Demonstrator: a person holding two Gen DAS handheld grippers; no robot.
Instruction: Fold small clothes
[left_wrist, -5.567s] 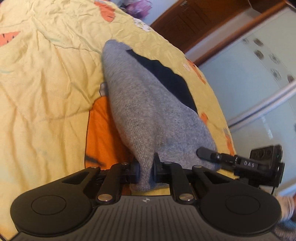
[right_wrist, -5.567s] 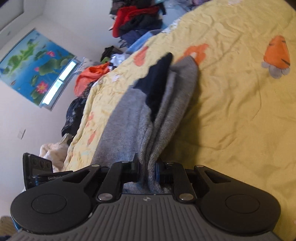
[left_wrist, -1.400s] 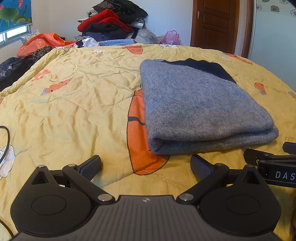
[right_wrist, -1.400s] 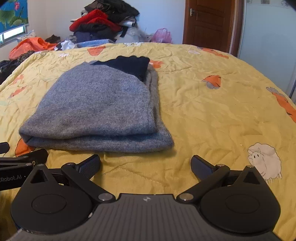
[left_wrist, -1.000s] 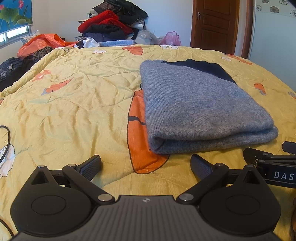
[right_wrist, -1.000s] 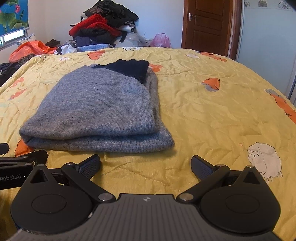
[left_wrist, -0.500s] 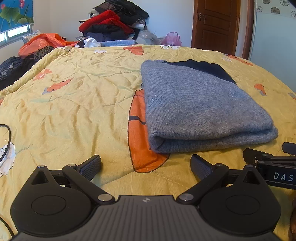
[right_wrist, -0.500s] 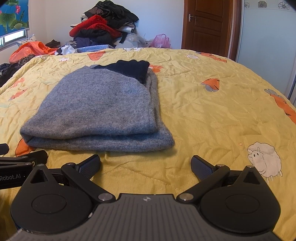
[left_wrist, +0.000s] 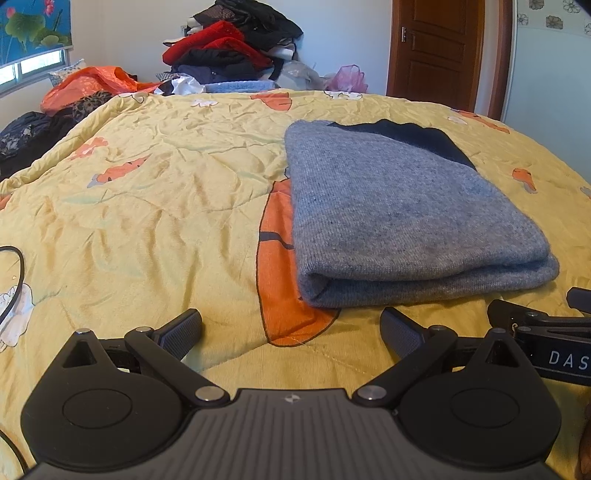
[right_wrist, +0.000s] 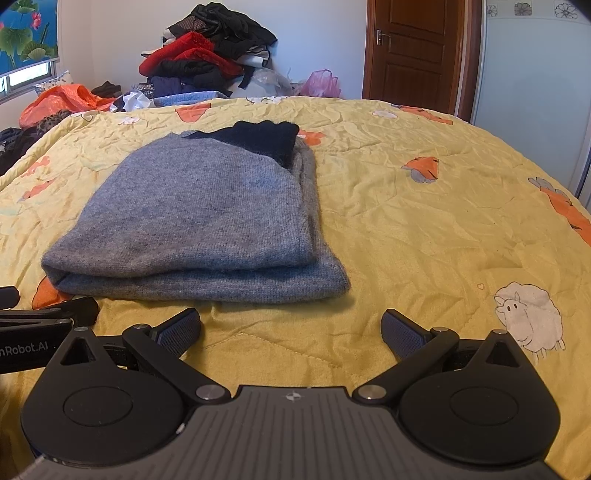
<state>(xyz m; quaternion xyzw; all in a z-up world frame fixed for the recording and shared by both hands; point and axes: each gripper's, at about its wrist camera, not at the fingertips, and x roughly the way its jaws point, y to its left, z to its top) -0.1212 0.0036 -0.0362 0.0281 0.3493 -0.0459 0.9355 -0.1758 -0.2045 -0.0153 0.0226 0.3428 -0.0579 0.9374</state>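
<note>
Far left of the bed: a black cable looping onto the yellow quilt, close enough to snag a hand reaching back in.

Next over, the left gripper, jaws spread wide, nothing between them, hovering over the quilt's orange carrot print.

Just ahead and to its right, the grey sweater, folded into a flat bundle of roughly 2 thick layers, dark navy collar showing at the far end. Rounded fold edge facing both grippers, lying beyond the fingertips, near but not touching.

Right of that, the right gripper, likewise wide open and empty, the sweater ahead and to its left, bare quilt directly between the jaws.

Likely trouble from here: top layer sitting slightly short of the bottom one on the right side, so a nudge or a 1-sided pinch could slide the layers apart and undo the fold. Soft rumpled quilt underneath, so a low grab might catch bedding along with the knit.

Fold looks finished, as a judgement.
</note>
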